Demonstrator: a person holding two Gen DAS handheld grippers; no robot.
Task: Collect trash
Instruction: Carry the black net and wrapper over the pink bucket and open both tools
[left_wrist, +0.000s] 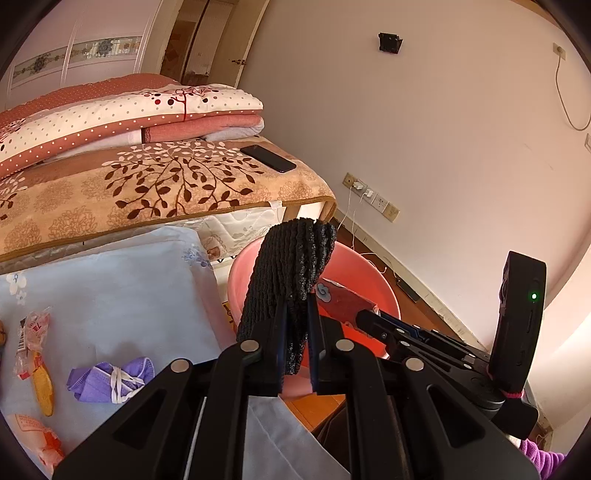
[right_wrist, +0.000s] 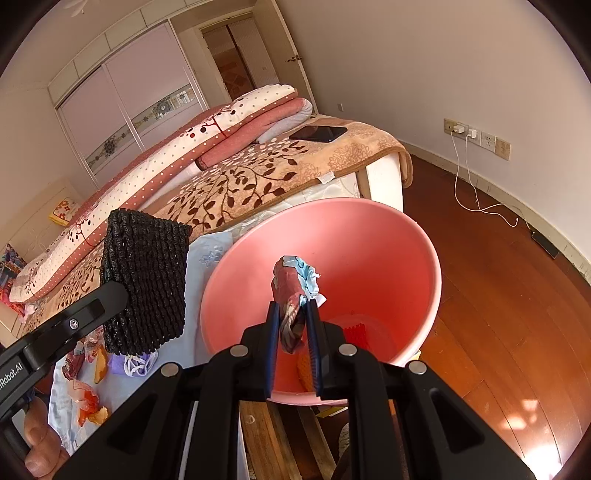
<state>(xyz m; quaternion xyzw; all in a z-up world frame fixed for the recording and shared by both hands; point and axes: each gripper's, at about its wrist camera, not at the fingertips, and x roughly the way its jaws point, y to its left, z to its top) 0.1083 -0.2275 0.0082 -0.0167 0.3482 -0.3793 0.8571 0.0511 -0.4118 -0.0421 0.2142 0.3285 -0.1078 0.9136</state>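
Left gripper (left_wrist: 297, 332) is clamped on a black knitted cloth (left_wrist: 291, 273); right gripper (right_wrist: 293, 325) is closed on a crumpled wrapper (right_wrist: 291, 280), pink bucket (right_wrist: 369, 236) directly beneath.

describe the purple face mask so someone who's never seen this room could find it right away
Start at the bed with the brown leaf-pattern blanket, then drop to the pale blue cloth spread in front of it, left of the pink bucket. The purple face mask lies crumpled there, its white ear loops wrapped around it. The wrappers beside it are all orange, red or clear plastic; it alone is purple.
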